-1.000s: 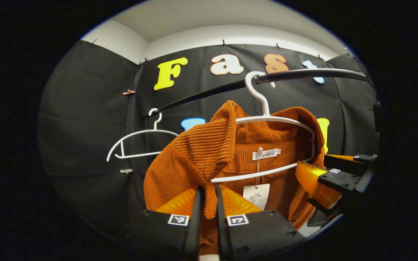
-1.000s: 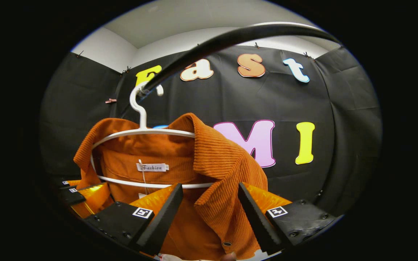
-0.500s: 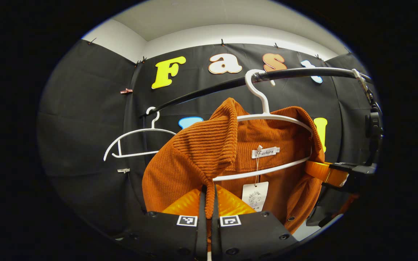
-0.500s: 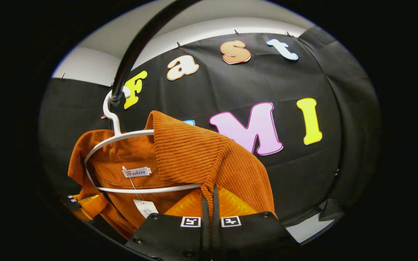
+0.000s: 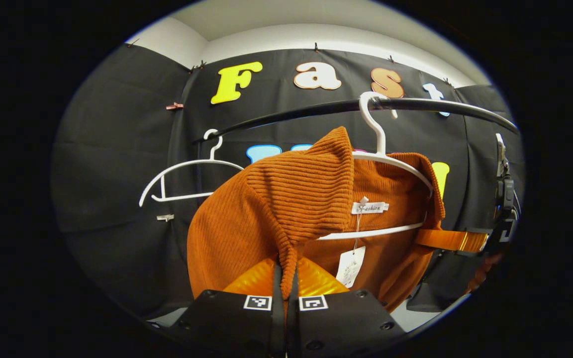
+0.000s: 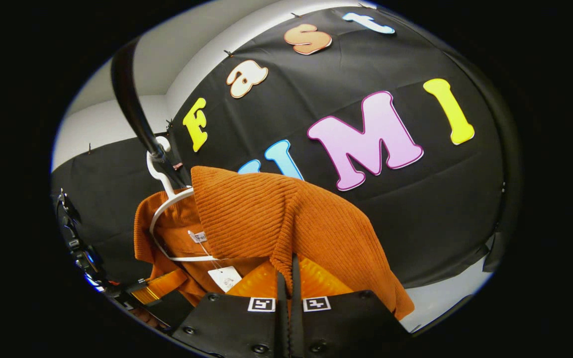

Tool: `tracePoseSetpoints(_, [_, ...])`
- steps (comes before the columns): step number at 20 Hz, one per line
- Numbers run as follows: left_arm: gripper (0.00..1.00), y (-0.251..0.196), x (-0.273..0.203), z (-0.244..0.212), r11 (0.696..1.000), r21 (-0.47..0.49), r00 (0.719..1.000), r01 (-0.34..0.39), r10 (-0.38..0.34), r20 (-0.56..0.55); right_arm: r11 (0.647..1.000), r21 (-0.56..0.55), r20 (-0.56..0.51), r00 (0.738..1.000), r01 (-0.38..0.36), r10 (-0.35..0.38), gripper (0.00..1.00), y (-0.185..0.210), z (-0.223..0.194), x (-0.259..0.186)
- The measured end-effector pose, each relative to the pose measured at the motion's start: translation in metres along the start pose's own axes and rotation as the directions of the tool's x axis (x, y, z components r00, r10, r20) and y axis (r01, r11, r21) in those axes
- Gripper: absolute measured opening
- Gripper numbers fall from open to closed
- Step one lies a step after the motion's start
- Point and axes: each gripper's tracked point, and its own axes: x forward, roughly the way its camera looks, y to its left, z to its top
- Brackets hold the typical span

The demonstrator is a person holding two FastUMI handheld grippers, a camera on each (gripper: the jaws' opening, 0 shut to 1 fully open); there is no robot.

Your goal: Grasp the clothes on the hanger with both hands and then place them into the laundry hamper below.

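— Shirt [image 5: 286, 209]: where is it?
— Centre of both views, on the white hanger [image 5: 391, 161] under the rail [image 5: 440, 104].
— Your grippers?
— Left gripper [image 5: 285, 271] pinches one collar edge at bottom centre; right gripper [image 6: 286, 271] pinches the other.

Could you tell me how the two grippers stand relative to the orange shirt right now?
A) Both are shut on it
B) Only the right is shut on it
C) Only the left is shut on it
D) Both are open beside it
A: in the left gripper view the left gripper pinches a fold of the shirt, and in the right gripper view the right gripper does likewise, with it on the hanger.
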Motion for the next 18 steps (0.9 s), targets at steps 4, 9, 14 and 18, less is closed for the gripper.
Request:
tracePoseSetpoints(4, [0.05,0.007,-0.010,0.018,0.999,-0.013,0.999,0.037,-0.037,-0.001,0.998,0.057,-0.073,0.997,-0.013,0.017,0.05,-0.014,0.014,-0.007])
tracePoseSetpoints(9, [0.05,0.033,-0.016,0.044,0.999,-0.043,1.000,0.009,-0.007,0.029,0.995,0.092,0.072,0.997,0.033,-0.039,0.06,-0.047,0.080,-0.022])
tracePoseSetpoints(14, [0.05,0.055,-0.010,0.060,0.995,-0.098,0.999,0.003,0.001,0.040,0.995,0.054,0.191,0.977,0.089,-0.098,0.05,-0.067,0.125,-0.020])
tracePoseSetpoints(18, [0.05,0.068,-0.002,0.064,0.997,-0.079,0.999,0.001,0.002,0.032,0.988,0.030,0.184,0.971,0.149,-0.152,0.05,-0.089,0.128,-0.006])
